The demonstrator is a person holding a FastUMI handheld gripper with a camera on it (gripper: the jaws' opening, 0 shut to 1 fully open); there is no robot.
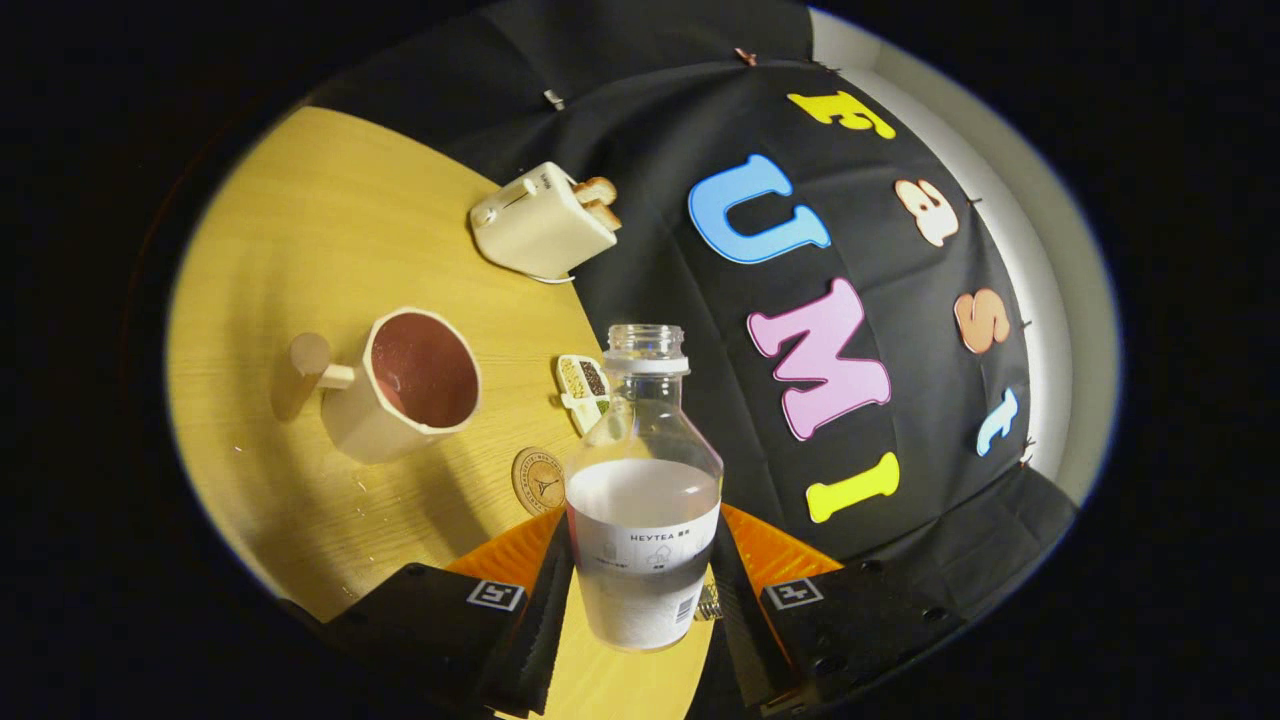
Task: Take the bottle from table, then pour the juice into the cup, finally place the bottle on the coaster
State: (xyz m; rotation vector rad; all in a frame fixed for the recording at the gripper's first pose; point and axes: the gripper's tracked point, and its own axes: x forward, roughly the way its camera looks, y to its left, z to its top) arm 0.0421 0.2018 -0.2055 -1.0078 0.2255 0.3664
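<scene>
The gripper (640, 590) is clamped on the bottle (642, 500), one finger pressing each side of its labelled lower body, and the bottle appears lifted clear of the wooden surface (290, 240), so the take from the table looks done. The bottle has no cap on its neck and holds a pale, milky juice that reaches about halfway up; the liquid line sits roughly level with the bottle's own shoulders, and the scene around it is tilted, which suggests the gripper is rolled to one side. The cup (405, 385), a cream mug with a reddish inside and a handle pointing away from the bottle, stands well to the side of the bottle's mouth, not under it. I cannot tell whether the dark red in the cup is glaze or liquid, so whether any juice has gone in is unclear; a few small droplets glint on the surface near the cup's base. The round coaster (538, 481) lies bare, just beside the bottle's lower body and between cup and fingers. My reading: the pour is either about to start or only partly done, and the final placing on the coaster is still to come. A toaster (542, 222) with bread slices and a small divided tray (583, 390) sit beyond, uninvolved.
</scene>
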